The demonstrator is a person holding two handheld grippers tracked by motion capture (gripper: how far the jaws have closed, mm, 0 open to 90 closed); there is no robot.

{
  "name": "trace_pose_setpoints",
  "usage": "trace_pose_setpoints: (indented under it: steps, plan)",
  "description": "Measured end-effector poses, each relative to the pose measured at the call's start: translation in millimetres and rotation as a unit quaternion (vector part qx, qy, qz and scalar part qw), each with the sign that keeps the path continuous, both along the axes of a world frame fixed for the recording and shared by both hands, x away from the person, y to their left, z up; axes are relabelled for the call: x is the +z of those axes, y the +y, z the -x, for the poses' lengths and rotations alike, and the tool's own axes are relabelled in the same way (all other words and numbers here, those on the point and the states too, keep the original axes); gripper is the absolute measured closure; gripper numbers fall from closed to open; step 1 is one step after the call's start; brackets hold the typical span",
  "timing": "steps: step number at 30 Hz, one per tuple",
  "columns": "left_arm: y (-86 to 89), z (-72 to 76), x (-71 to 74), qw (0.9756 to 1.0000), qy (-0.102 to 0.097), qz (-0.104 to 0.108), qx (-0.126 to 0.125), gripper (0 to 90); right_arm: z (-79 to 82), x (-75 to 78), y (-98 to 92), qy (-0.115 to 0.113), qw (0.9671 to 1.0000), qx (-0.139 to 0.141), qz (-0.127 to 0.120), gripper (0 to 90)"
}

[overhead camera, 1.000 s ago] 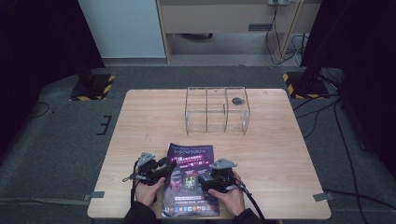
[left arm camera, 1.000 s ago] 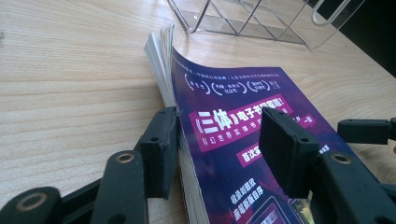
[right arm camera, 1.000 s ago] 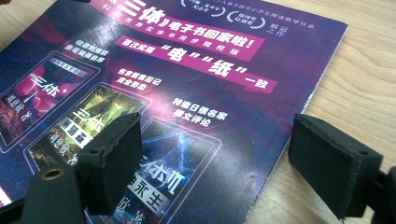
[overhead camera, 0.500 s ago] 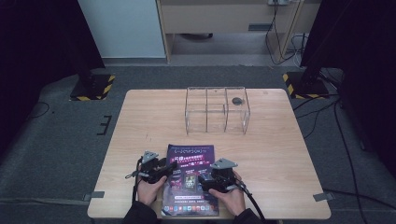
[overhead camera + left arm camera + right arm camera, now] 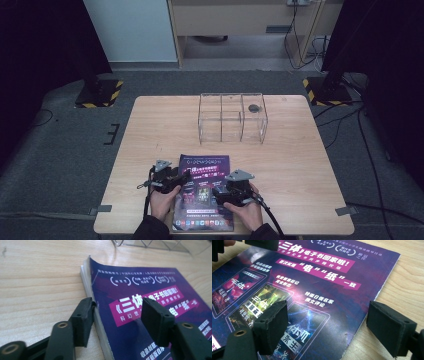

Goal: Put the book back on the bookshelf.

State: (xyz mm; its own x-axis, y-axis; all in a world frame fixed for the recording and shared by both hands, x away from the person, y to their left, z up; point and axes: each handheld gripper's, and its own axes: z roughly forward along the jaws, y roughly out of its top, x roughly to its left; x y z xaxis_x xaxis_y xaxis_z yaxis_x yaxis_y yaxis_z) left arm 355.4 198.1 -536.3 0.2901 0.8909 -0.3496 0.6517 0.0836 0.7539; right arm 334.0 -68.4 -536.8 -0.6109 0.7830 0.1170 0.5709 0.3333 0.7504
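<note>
A pale wooden tabletop (image 5: 150, 130) stands on grey carpet in a dim room, with a clear wire-framed rack (image 5: 232, 117) set well beyond both grippers. A purple-covered book (image 5: 204, 187) lies flat at the near edge of the tabletop, between and partly under the two hands.

The step in hand is judged to be the lifting of the cover at the book's left edge. The left gripper (image 5: 117, 312) is held about half open and grips nothing. Its jaws have just been closing slightly, with the edge of the cover between them but not pinched. One jaw is set against the stacked page edges beside the book, the other hovers above the printed cover. To do this well, the outer jaw should be slid under the cover alone, where the far corner is already seen curling up, so that no pages are taken with it. The jaws should be closed only once the cover is between them.

The right gripper (image 5: 332, 322) is spread wide and holds nothing. It straddles the book's right edge, one jaw over the cover, the other over bare wood. It is well placed to be pressed down and keep the book from sliding.
</note>
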Motion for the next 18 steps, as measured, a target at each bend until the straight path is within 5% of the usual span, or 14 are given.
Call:
trace_pose_setpoints:
  steps: [2, 5, 6, 8, 9, 13, 18]
  plan:
    - [4.2, 3.1, 3.6, 0.9993, -0.012, 0.034, 0.001, 48.8, 0.0, 0.0, 0.0, 0.001, 1.0000, 0.000, 0.000, 17.8]
    - [3.7, 9.6, 10.8, 0.9943, -0.027, 0.097, -0.036, 53.7, -0.1, 0.0, 0.0, 0.000, 1.0000, 0.001, -0.001, 17.8]
    - [-1.6, 10.9, 10.3, 0.9937, -0.020, 0.095, -0.055, 54.2, 0.0, 0.1, 0.0, 0.001, 1.0000, 0.000, 0.000, 17.8]
    - [-15.1, 13.4, 9.2, 0.9971, -0.019, 0.023, -0.070, 51.8, -0.3, 0.0, -0.4, 0.001, 1.0000, 0.003, 0.000, 17.8]
    - [-17.4, 13.4, 8.6, 0.9973, -0.019, 0.010, -0.070, 49.2, -0.6, -0.1, -0.7, 0.000, 1.0000, 0.005, 0.000, 17.8]
    - [-15.8, 12.0, 10.1, 0.9974, -0.015, 0.009, -0.070, 50.5, -0.5, 0.0, -0.7, 0.000, 1.0000, 0.005, 0.000, 17.8]
    - [-18.7, 6.1, 9.8, 0.9965, -0.006, -0.022, -0.081, 50.6, -0.6, 0.0, -0.7, 0.000, 1.0000, 0.005, 0.000, 17.8]
